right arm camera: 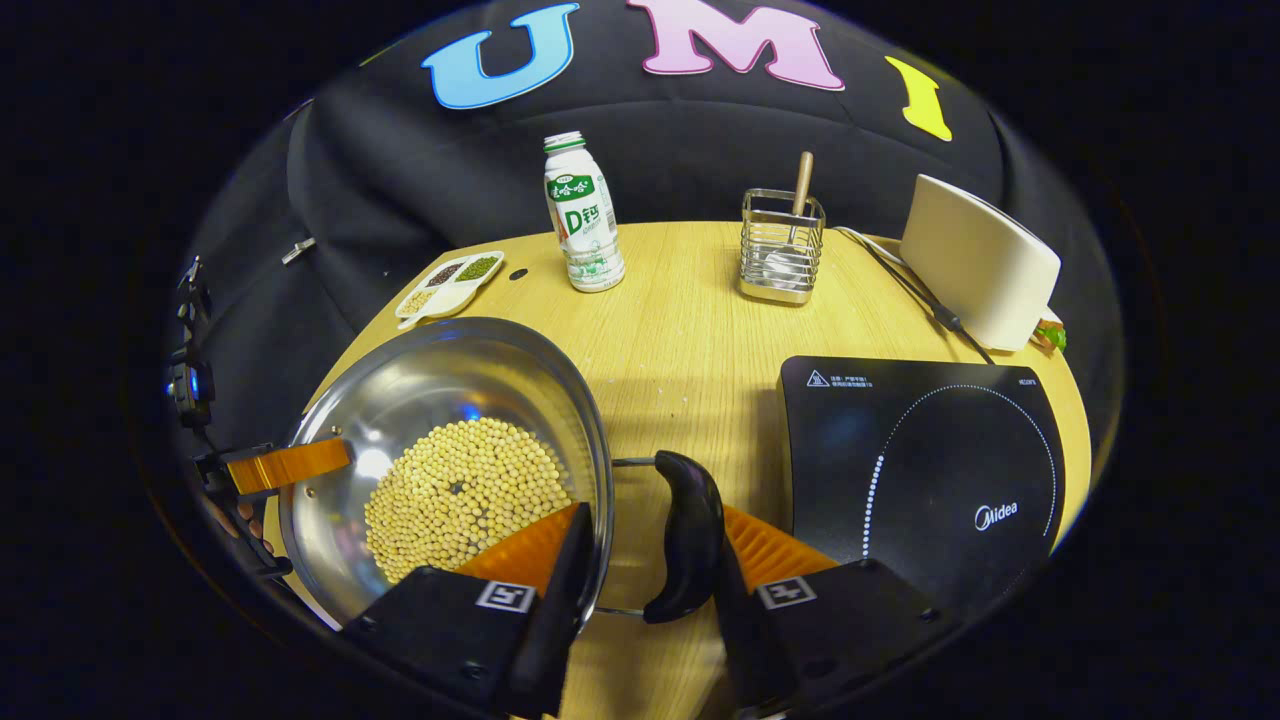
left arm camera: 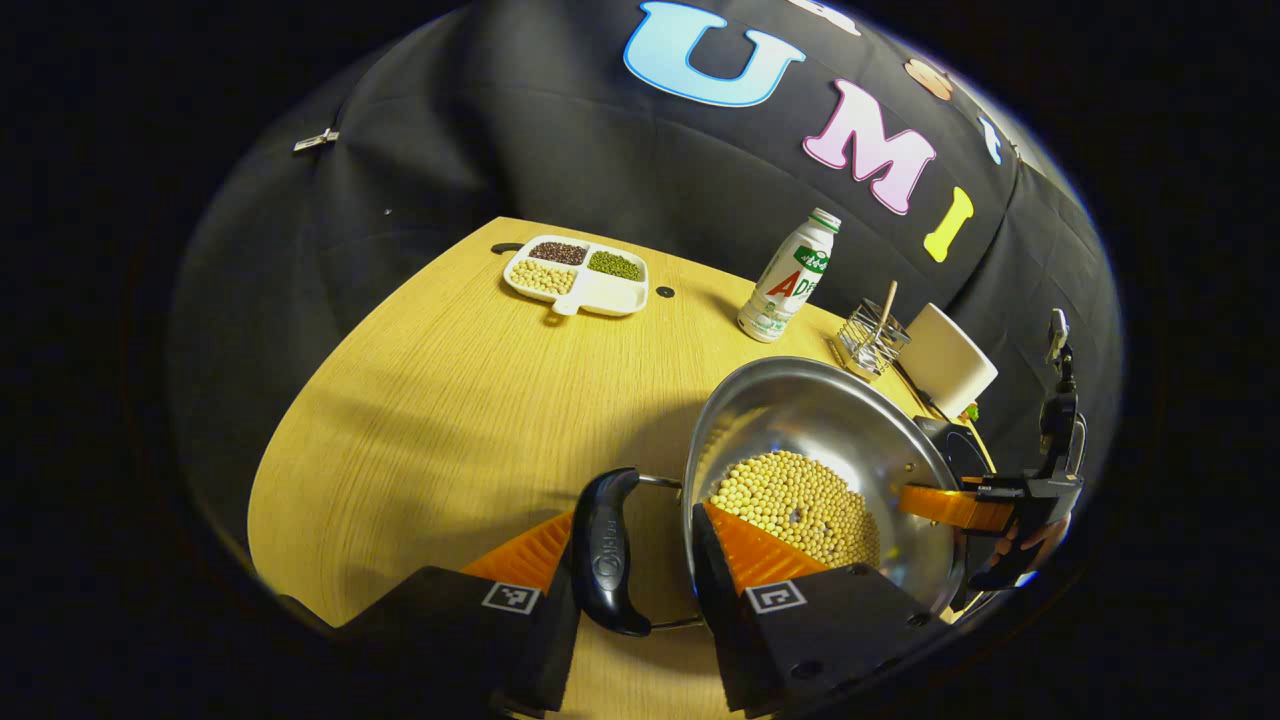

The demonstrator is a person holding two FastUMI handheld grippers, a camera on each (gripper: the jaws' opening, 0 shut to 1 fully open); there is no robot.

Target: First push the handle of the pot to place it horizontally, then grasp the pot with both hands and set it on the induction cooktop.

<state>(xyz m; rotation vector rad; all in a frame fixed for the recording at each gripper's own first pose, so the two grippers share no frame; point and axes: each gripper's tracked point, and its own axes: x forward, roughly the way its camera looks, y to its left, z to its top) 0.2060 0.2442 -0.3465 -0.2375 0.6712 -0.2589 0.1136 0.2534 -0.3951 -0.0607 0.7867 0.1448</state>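
Note:
A steel pot (left arm camera: 800, 420) holding soybeans (left arm camera: 800, 500) is between both grippers. My left gripper (left arm camera: 640, 515) straddles one black side handle (left arm camera: 608, 550): one finger presses the handle's outer side, the other sits inside the pot wall. In the right gripper view my right gripper (right arm camera: 650, 512) clamps the opposite black handle (right arm camera: 685, 535) and the pot (right arm camera: 450, 380) wall the same way. The black induction cooktop (right arm camera: 920, 470) lies on the table just right of that handle. Each gripper also shows across the pot in the other's view. Whether the pot touches the table I cannot tell.
On the wooden table (right arm camera: 680, 330) stand a white drink bottle (right arm camera: 583, 215), a wire utensil holder (right arm camera: 780, 250) with a wooden stick, a white box (right arm camera: 975, 265) with a cable, and a divided dish of beans (left arm camera: 578, 275) at the far left corner.

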